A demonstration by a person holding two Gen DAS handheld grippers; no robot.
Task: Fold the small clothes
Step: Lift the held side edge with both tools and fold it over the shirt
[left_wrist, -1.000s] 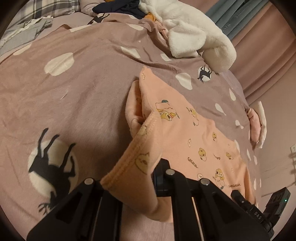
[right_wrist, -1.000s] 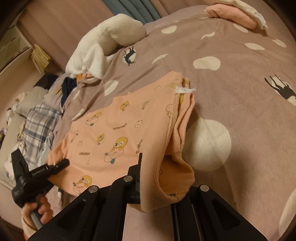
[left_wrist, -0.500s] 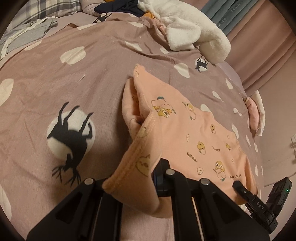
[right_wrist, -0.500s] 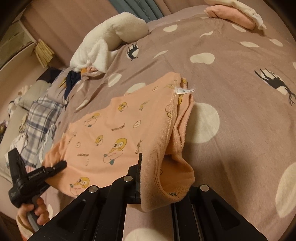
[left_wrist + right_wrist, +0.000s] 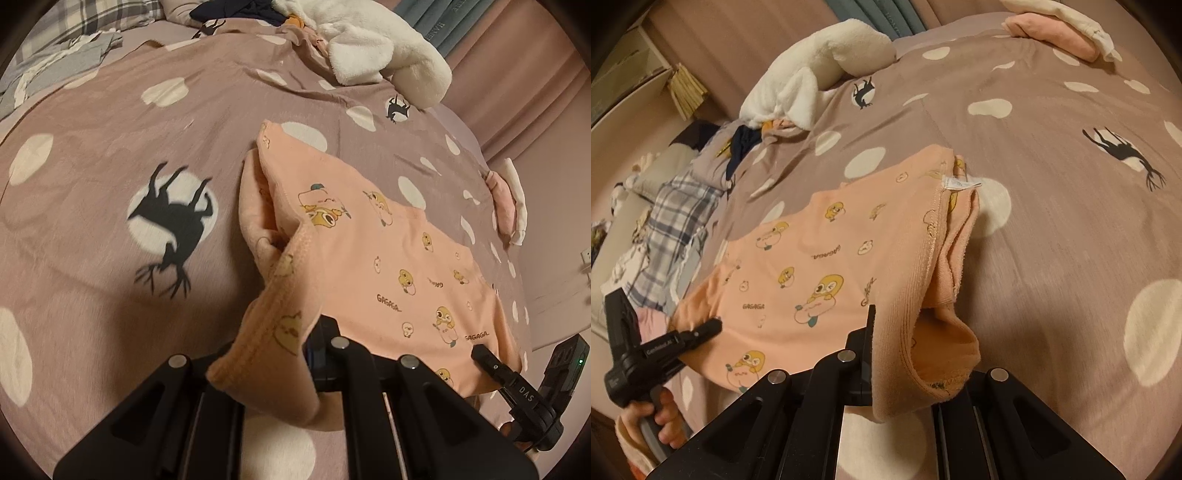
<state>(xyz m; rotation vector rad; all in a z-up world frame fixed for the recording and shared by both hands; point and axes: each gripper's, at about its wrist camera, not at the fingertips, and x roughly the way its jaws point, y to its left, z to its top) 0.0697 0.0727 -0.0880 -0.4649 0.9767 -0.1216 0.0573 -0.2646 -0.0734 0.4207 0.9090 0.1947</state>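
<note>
A peach garment [image 5: 369, 266] printed with yellow cartoon chicks lies stretched over the mauve bedspread [image 5: 110, 110], its far part folded double. My left gripper [image 5: 312, 356] is shut on one near hem corner, which bunches over its fingers. My right gripper [image 5: 882, 350] is shut on the other near corner [image 5: 923, 332], the cloth drooping in a loop. In each wrist view the other tool appears: the right gripper [image 5: 484, 356] at the garment's right edge, and the left gripper [image 5: 709, 326] with a hand [image 5: 653, 413] on its handle. A white label [image 5: 962, 183] shows at the far fold.
A white fluffy blanket [image 5: 373, 48] lies at the bed's far side, with dark clothes [image 5: 240, 9] beside it. Folded pink and white clothes [image 5: 1060, 26] sit near the far edge. Plaid fabric [image 5: 676, 218] and a pile of clothes lie to the left. Curtains [image 5: 517, 74] hang behind.
Both grippers have dragged the garment across the bedspread towards the near side. The deer-and-moon print has slid up and to the right in the left wrist view. Both grips are unchanged.
</note>
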